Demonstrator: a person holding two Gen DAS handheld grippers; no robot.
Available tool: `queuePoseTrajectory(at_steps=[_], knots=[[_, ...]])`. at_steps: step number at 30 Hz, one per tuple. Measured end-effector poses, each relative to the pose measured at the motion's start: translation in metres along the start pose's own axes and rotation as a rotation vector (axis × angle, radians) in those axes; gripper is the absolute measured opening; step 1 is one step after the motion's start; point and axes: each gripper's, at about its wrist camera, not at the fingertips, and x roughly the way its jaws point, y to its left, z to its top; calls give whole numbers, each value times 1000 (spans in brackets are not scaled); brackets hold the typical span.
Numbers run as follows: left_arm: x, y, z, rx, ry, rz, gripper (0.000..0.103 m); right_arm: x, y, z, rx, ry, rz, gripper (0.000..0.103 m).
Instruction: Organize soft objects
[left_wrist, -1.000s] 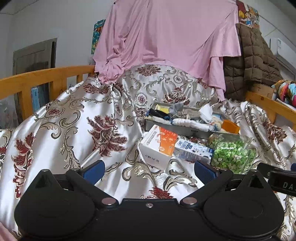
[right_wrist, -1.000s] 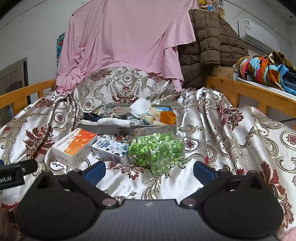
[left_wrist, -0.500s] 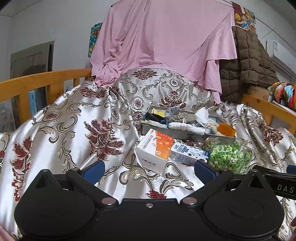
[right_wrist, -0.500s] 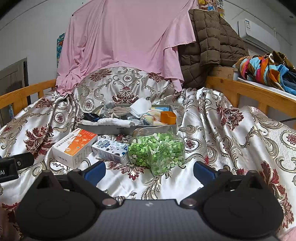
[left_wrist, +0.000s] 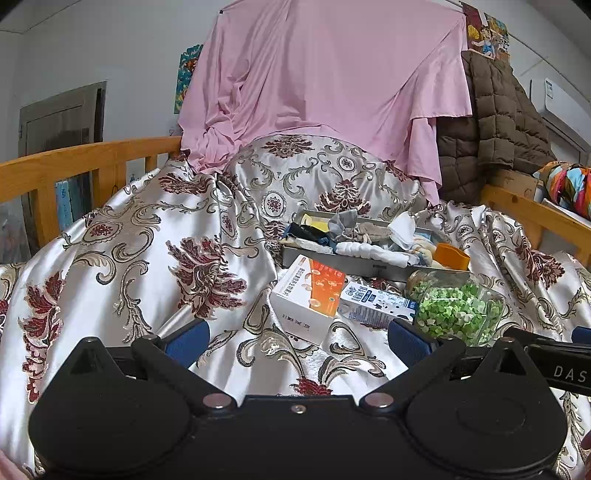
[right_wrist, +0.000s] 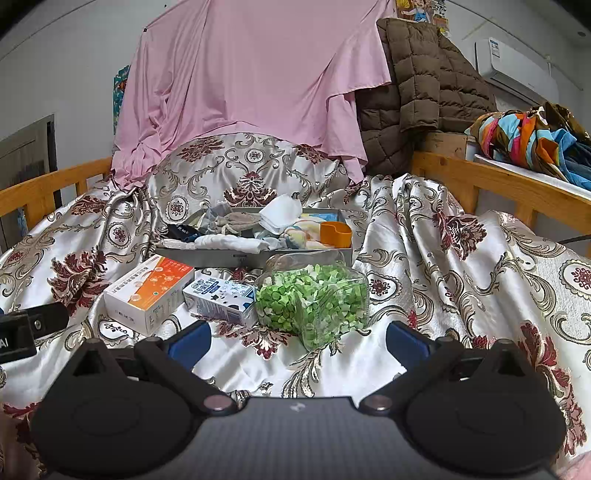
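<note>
Right wrist view: both tools level, spread wide, empty.

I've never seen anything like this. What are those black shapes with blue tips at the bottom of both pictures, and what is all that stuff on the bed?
Those black shapes are two hand-held grasping tools; a person carries one in each hand. Each tool has a camera looking forward along its two blue-padded fingers, so one picture comes from the left tool and the other from the right tool. Both are open and hold nothing.

They look over a bed covered by a shiny floral bedspread. On it sits a grey shallow tray heaped with socks and small cloths, plus an orange plastic cup. In front of it lie a white and orange carton, a small blue and white carton and a clear jar of green bits.
</note>
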Motion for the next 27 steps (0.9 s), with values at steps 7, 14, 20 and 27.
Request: queuePoseTrajectory(at_steps=[7, 14, 20, 27], knots=[[0, 0, 0, 1, 2, -4, 102, 0, 0, 0, 0, 0, 0, 103], [-1, 0, -1, 4, -6, -10, 102, 0, 0, 0, -1, 0, 0, 103], [0, 0, 0, 5, -8, -5, 102, 0, 0, 0, 0, 0, -1, 103], [2, 2, 0, 9, -2, 3, 102, 0, 0, 0, -1, 1, 0, 103]])
